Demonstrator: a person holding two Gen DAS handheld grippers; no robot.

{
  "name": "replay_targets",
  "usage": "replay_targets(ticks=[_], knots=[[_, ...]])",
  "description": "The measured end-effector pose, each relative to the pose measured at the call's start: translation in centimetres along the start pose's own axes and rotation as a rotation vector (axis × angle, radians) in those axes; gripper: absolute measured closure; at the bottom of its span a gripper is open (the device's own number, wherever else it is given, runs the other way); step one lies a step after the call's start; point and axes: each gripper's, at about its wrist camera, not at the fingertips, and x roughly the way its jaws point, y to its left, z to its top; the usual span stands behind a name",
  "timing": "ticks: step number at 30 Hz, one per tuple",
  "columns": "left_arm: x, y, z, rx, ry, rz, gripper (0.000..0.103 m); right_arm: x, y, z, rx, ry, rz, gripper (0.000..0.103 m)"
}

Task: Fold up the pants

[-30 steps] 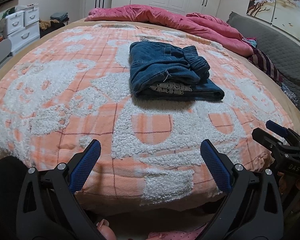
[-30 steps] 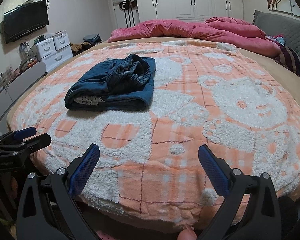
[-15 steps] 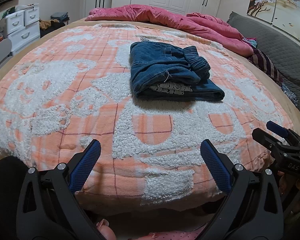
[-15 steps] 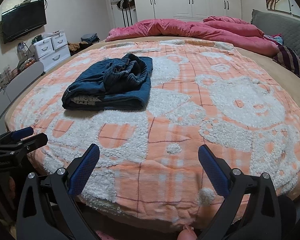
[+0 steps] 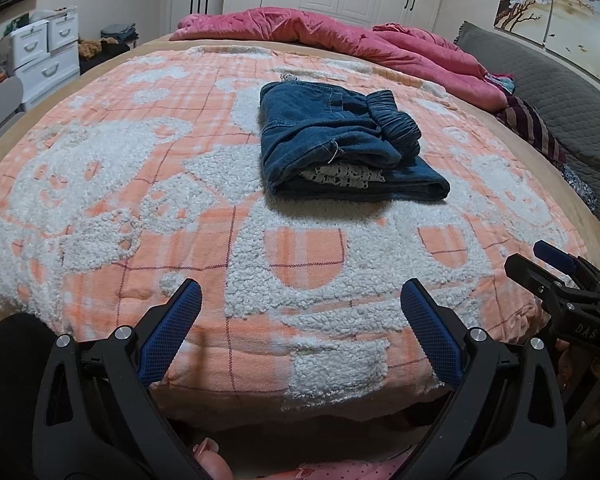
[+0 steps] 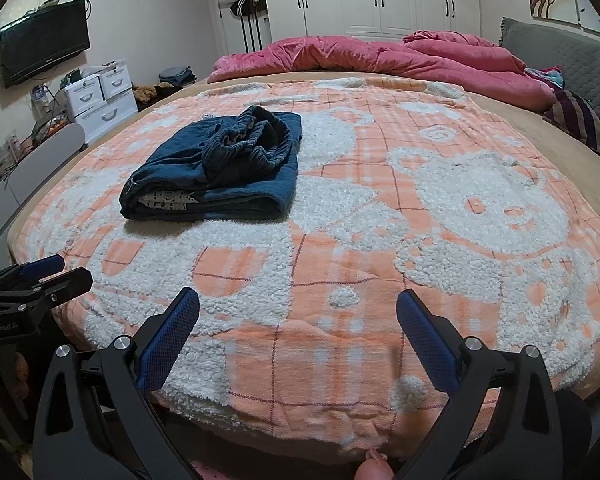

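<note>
Dark blue denim pants (image 5: pixel 340 144) lie folded in a compact stack on the orange and white blanket (image 5: pixel 180 200), with a patterned white lining showing at the near edge. They also show in the right wrist view (image 6: pixel 220 172). My left gripper (image 5: pixel 300 308) is open and empty at the bed's near edge, well short of the pants. My right gripper (image 6: pixel 298 308) is open and empty too, near the bed's edge, to the right of the pants. Each gripper shows in the other's view: the right one (image 5: pixel 556 268) and the left one (image 6: pixel 40 276).
A pink duvet (image 5: pixel 340 40) is bunched at the far side of the bed. A grey padded headboard (image 5: pixel 560 96) and striped cloth (image 5: pixel 532 128) are at the right. White drawers (image 6: pixel 100 100) and a wall TV (image 6: pixel 44 48) stand at the left.
The right wrist view has shifted slightly back and to the right. The pants and the left gripper have not moved.
</note>
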Motion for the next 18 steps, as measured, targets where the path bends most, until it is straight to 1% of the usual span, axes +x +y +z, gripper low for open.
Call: replay_targets(ticks=[18], knots=[[0.11,0.01,-0.13,0.002,0.012,0.001,0.009,0.07,-0.09,-0.05,0.0,0.004,-0.01,0.004]])
